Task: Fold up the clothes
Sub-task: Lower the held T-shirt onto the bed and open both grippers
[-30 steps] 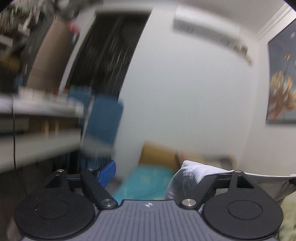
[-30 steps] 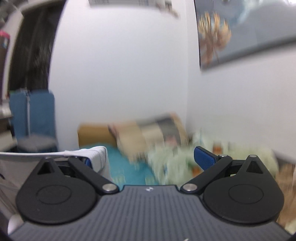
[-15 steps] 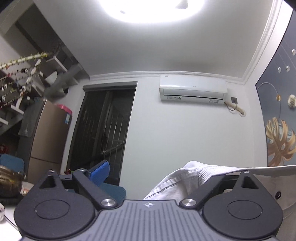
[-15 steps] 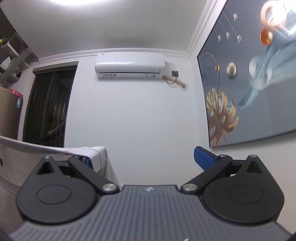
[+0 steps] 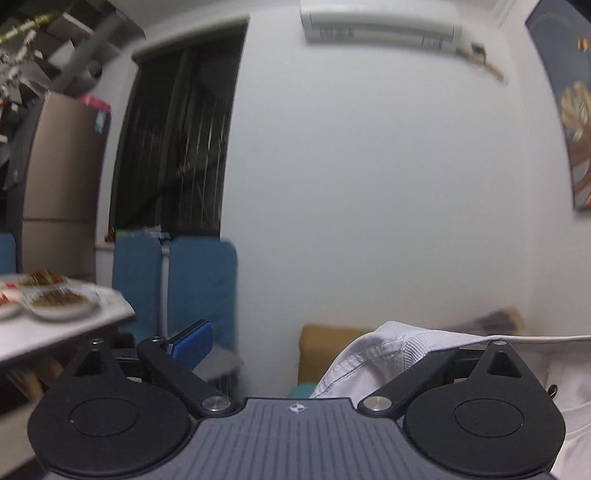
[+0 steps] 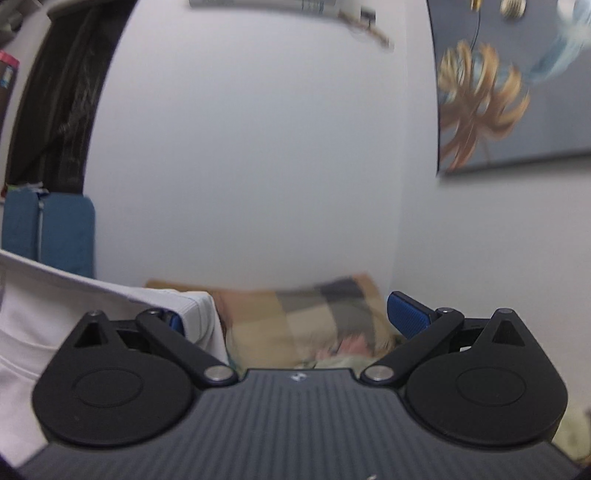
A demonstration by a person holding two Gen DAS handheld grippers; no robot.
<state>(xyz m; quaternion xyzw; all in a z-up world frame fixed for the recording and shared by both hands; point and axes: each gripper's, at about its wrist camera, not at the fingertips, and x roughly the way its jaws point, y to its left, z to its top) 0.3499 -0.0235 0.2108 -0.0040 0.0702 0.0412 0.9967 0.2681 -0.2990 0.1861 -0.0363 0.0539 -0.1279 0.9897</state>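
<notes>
Both views have tipped downward since half a second ago: the ceiling light is gone from the left wrist view, and furniture has come into the lower part of each frame.

Largest in both views is the white wall (image 5: 369,184), filling the centre. A dark doorway (image 5: 177,140) stands at upper left of the left wrist view, with the air conditioner (image 5: 380,26) along the top edge. A mural (image 6: 513,85) with a gold leaf covers the upper right of the right wrist view. Blue chairs (image 5: 177,288) sit at centre left in the left view, and a counter (image 5: 74,325) carrying blurred dishes (image 5: 59,302) juts in from the left edge. A patchwork pillow (image 6: 314,314) lies at lower centre of the right view.

The white garment (image 5: 373,358) hangs stretched between the two tools: it drapes over the lower right of the left wrist view and the lower left of the right wrist view (image 6: 55,306).

The left tongs (image 5: 295,347) stand wide, one blue pad bare at lower left, the other finger hidden under cloth. The right tongs (image 6: 291,317) are likewise spread wide, with the garment's edge lying over the left finger and the right blue pad bare. Whether either pad pinches the fabric cannot be told.
</notes>
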